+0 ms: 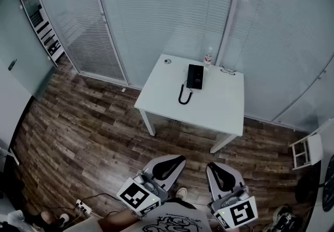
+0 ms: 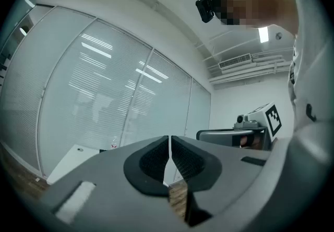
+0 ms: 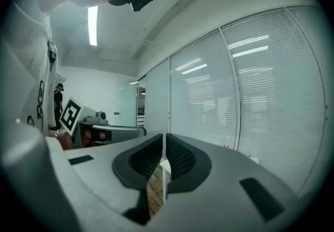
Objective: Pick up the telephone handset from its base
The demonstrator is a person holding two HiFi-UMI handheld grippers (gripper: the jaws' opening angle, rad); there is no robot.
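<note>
Telephone handset [image 1: 191, 76] sits on its base [image 1: 198, 77] on a white table [image 1: 219, 108]. Left gripper [image 2: 170, 142] and right gripper [image 3: 165, 139] are both clenched empty, well apart from it.

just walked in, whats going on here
A person stands on the wood floor, back from a white table, holding a left gripper and a right gripper out in front. Both sets of jaws are together with nothing between them. On the table, well out of reach, the black telephone lies untouched, its cord curled in front of it. A bottle and a pair of glasses sit near the far edge. The pickup hasn't started.
</note>
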